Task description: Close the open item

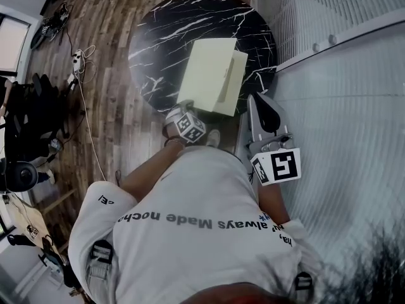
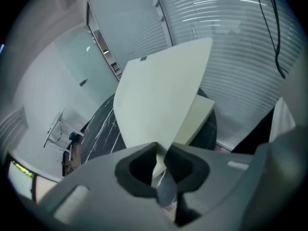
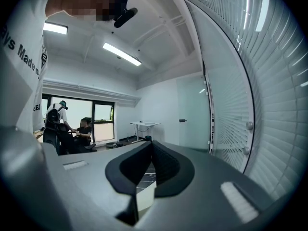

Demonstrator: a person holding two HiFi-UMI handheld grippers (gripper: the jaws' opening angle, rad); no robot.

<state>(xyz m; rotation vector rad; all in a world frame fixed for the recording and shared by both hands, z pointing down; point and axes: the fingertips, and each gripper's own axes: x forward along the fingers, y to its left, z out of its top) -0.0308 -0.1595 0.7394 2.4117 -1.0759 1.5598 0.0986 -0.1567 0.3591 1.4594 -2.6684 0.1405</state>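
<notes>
Pale green box (image 1: 235, 84) sits on the round black table (image 1: 158, 37), toward its near right side. Its lid (image 1: 209, 75) is raised off the base and slants over it. The left gripper (image 1: 185, 105) is at the lid's near corner. In the left gripper view that corner runs between jaws that stand a little apart, and the hold looks slack rather than pinched. The right gripper (image 1: 261, 100) hangs just right of the box, its jaws together on nothing. The step in hand appears to be lowering the lid. It would go best if the left gripper guides the corner down squarely over the base rather than letting it drop. The jaws should then slide off toward the near side so they do not lift the lid again. The right gripper is well placed to steady the base or press the lid flat.
</notes>
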